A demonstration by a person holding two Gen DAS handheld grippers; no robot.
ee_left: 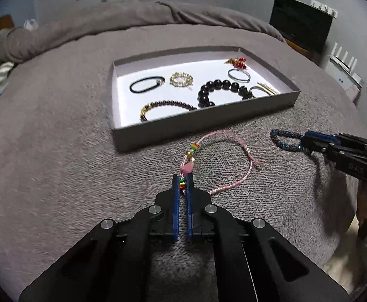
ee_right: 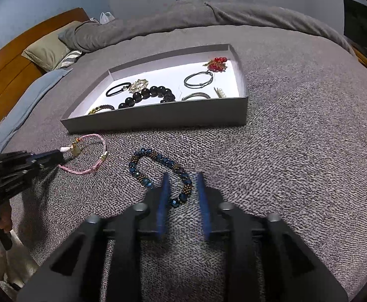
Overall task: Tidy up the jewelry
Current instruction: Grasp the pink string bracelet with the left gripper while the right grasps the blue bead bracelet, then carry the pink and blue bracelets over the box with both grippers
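A pink cord bracelet point(ee_left: 228, 166) with coloured beads lies on the grey blanket in front of a shallow grey tray point(ee_left: 203, 123). My left gripper point(ee_left: 182, 177) is shut on the pink bracelet's beaded end. It also shows in the right wrist view point(ee_right: 57, 158), with the pink bracelet point(ee_right: 92, 168). A blue beaded bracelet point(ee_right: 163, 171) lies on the blanket. My right gripper point(ee_right: 182, 178) is open, its jaws either side of the bracelet's near part. In the left wrist view the right gripper point(ee_left: 306, 141) sits at the blue bracelet point(ee_left: 281, 139).
The tray point(ee_right: 158, 119) holds several pieces: a black hair tie point(ee_left: 147, 84), a gold bead ring point(ee_left: 181, 78), black bead bracelet point(ee_left: 221, 90), brown bead bracelet point(ee_left: 168, 105), red ornament point(ee_left: 237, 63). Rumpled duvet behind, pillows point(ee_right: 47, 50) and wooden headboard point(ee_right: 14, 58) at left.
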